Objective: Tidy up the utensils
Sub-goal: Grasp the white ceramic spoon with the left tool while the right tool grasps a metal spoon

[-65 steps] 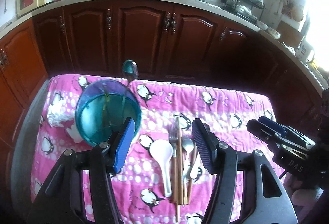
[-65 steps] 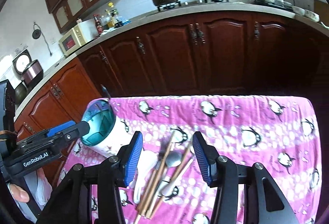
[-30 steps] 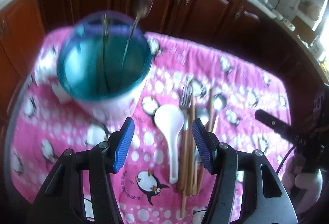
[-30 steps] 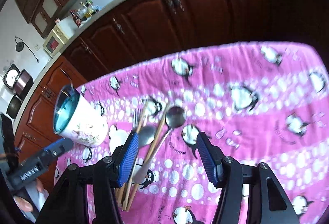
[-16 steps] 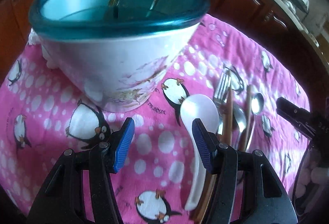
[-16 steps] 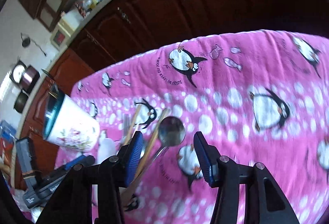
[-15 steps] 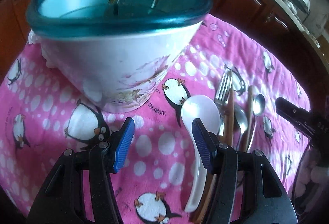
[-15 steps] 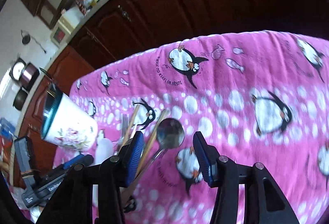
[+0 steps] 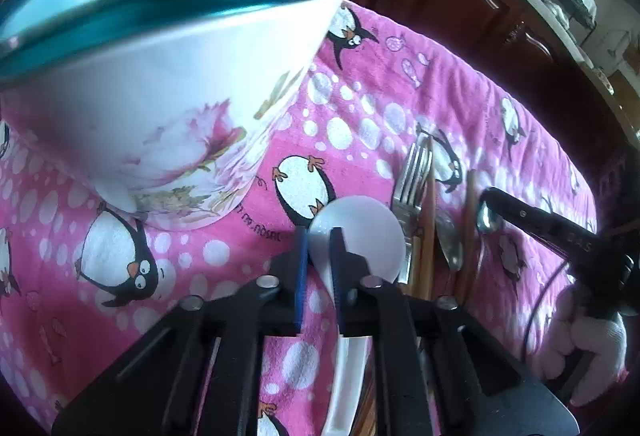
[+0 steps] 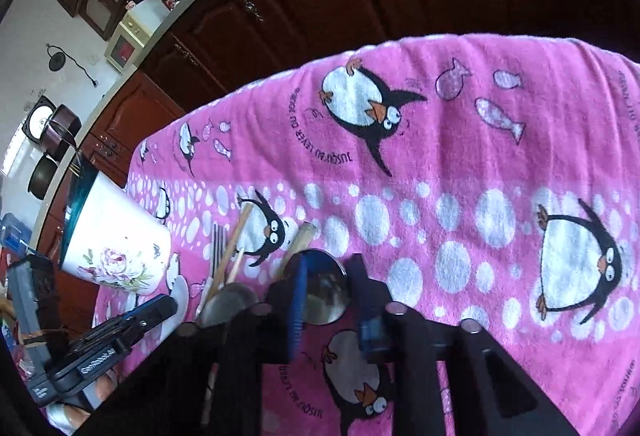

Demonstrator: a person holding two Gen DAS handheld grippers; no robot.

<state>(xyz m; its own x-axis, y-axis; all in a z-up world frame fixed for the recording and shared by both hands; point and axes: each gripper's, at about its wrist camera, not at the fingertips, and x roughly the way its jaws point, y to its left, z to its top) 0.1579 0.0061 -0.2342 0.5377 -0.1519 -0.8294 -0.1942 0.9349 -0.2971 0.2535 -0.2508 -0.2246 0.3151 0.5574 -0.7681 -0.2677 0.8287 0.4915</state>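
Left gripper (image 9: 320,236) pinches the white ceramic spoon's (image 9: 360,236) bowl rim beside the holder (image 9: 160,95); right gripper (image 10: 328,276) narrows around a steel spoon (image 10: 322,292) (both slick, likely best gripped mid-handle).

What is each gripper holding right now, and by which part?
The left gripper pinches the white spoon by the left edge of its bowl. The right gripper closes around the metal spoon at its bowl.
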